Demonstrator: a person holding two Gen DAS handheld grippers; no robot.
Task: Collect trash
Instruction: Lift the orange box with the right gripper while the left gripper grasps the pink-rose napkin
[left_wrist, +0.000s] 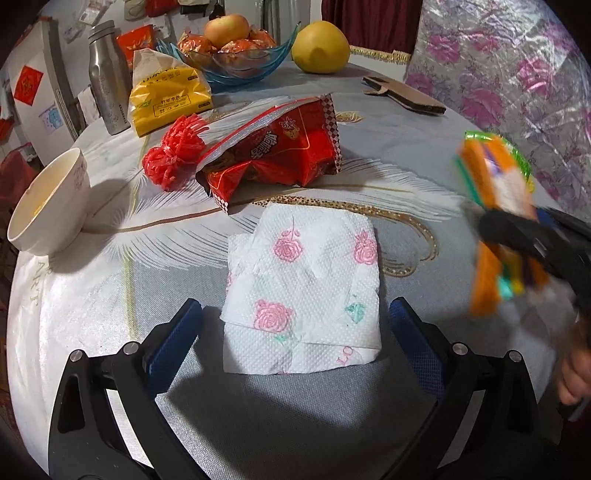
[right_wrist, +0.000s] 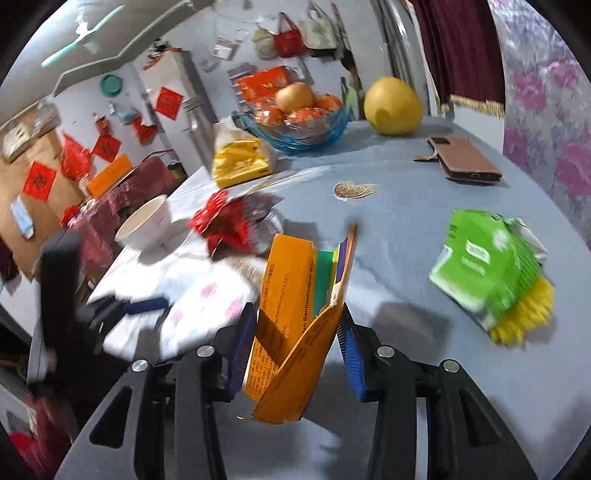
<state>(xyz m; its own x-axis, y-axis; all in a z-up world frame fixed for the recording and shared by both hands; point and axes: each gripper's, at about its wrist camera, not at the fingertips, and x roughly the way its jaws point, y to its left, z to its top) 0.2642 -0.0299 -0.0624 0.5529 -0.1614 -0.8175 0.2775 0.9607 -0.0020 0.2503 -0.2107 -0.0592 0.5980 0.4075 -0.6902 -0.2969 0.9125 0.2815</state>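
Observation:
A folded white paper napkin with pink roses (left_wrist: 303, 291) lies on the table, between the spread fingers of my open left gripper (left_wrist: 295, 328). Behind it lie a red snack bag (left_wrist: 280, 147) and a red plastic tassel (left_wrist: 173, 155). My right gripper (right_wrist: 299, 332) is shut on a flattened orange cardboard box (right_wrist: 295, 314) and holds it above the table; it shows blurred at the right of the left wrist view (left_wrist: 517, 236). A green wrapper with a yellow fringe (right_wrist: 491, 273) lies to the right.
A white bowl (left_wrist: 48, 206) stands at the left edge. At the back are a metal bottle (left_wrist: 109, 77), a yellow tissue pack (left_wrist: 166, 96), a blue glass fruit bowl (left_wrist: 236, 59), a pomelo (left_wrist: 319, 46) and a phone in a brown case (right_wrist: 465, 158).

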